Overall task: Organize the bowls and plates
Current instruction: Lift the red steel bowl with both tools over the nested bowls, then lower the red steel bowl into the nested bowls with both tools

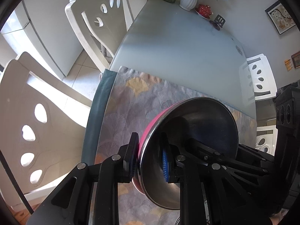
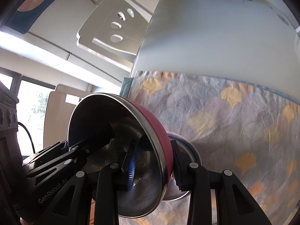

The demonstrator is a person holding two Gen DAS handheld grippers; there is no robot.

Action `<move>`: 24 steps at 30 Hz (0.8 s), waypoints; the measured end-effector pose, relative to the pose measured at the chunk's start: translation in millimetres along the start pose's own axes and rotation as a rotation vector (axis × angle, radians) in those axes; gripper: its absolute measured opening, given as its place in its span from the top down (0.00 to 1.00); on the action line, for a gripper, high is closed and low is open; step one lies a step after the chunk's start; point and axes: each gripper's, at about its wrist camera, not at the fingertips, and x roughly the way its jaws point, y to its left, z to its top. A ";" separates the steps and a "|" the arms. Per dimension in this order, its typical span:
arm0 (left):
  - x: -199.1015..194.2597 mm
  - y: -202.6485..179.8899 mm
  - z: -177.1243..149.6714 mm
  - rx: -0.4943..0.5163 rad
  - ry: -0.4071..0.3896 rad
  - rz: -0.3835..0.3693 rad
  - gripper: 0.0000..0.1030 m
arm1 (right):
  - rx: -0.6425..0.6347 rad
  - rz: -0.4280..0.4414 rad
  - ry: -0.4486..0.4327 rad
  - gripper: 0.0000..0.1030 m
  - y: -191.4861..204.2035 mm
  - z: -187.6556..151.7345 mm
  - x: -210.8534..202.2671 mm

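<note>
Above a patterned cloth [image 1: 131,101] spread over the near end of the desk [image 1: 178,56], you carry one pink-sided steel bowl [image 1: 196,131] between both tools, tilted steeply on edge and clear of the fabric. Your left hand-held gripper [image 1: 150,155] is clenched on the bowl's rim, one blue-ribbed pad inside the steel hollow and the other pressed against the pink outer wall. Your right hand-held gripper [image 2: 153,165] clamps the opposite part of the rim in the same way, one finger inside the bowl [image 2: 131,140], one outside. Just behind that outer finger, a second rounded steel bowl [image 2: 185,150] shows low over the cloth; whether it rests there or touches the first cannot be told. At the desk's far end stand a white vase [image 1: 189,0] of blue flowers and a red lidded cup [image 1: 204,9]. White chairs [image 1: 99,22] line the desk's edge.
</note>
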 end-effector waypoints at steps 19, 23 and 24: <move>27.2 -3.7 -30.4 -0.016 0.096 -0.005 0.82 | 0.033 -0.022 0.102 0.67 -19.7 -21.7 16.1; 36.1 -4.7 -34.8 -0.015 0.133 -0.010 0.82 | 0.050 -0.029 0.120 0.67 -27.3 -24.5 20.7; 38.5 -4.4 -36.2 -0.019 0.142 -0.012 0.82 | 0.054 -0.029 0.122 0.67 -28.6 -25.2 21.2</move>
